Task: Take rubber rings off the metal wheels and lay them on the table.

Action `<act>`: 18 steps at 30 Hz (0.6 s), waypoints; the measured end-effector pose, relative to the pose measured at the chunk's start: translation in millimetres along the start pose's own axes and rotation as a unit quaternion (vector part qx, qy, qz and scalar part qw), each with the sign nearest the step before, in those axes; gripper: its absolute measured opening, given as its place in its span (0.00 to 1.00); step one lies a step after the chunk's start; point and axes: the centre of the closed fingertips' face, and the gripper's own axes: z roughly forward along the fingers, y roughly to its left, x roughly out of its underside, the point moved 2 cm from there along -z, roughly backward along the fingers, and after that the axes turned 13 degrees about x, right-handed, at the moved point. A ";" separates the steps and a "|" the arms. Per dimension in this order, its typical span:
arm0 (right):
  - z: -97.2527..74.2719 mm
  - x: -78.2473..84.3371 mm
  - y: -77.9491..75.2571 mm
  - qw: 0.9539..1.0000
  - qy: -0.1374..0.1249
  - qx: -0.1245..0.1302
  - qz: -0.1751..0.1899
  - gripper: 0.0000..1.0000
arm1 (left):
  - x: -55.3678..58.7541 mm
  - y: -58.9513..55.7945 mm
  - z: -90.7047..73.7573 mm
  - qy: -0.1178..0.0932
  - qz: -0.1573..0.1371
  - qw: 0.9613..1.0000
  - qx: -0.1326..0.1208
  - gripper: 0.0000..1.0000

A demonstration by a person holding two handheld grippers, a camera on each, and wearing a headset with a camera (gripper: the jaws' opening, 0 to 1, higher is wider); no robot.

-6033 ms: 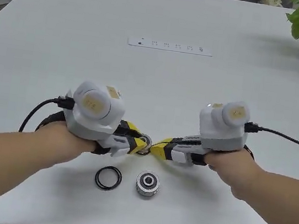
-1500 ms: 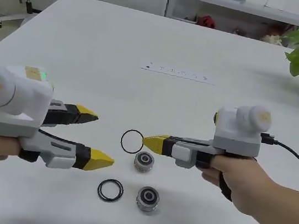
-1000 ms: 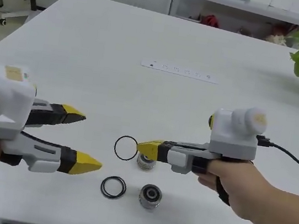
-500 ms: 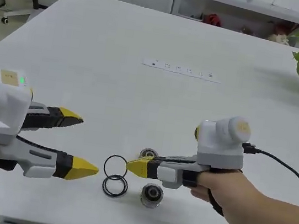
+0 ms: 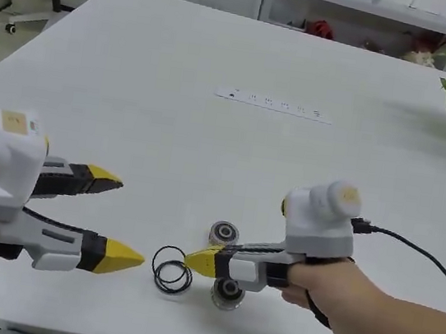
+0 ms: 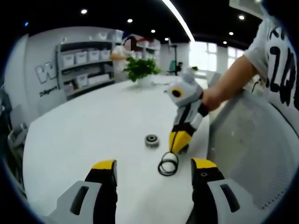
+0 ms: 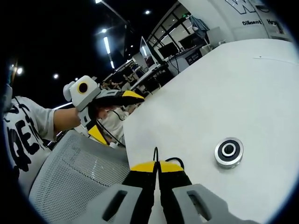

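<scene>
R gripper [image 5: 197,261] has dropped to table [image 5: 209,148], jaws pinched on 2nd ring [image 5: 168,259] over 1st ring [image 5: 175,279]; L gripper [image 5: 122,219] jaws apart; we reckon only release remains.

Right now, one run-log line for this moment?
left gripper open, empty | right gripper shut on rubber ring, over second ring | metal wheels on table

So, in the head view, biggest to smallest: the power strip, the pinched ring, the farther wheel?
1. power strip, widest, though farthest.
2. ring in the shut jaws.
3. farther wheel, only slightly smaller; close call.
</scene>
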 end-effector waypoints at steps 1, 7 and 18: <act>0.3 0.6 -0.2 1.000 0.001 0.001 0.000 0.00 | 0.5 -0.1 0.2 0.001 0.001 1.000 0.000 0.65; 3.0 4.5 -3.8 1.000 0.011 0.004 0.004 0.00 | 3.5 -1.4 0.9 0.007 0.002 1.000 0.003 0.65; 7.2 9.9 -7.1 1.000 0.025 0.007 0.008 0.00 | 4.6 -1.4 3.1 0.009 0.000 1.000 0.006 0.65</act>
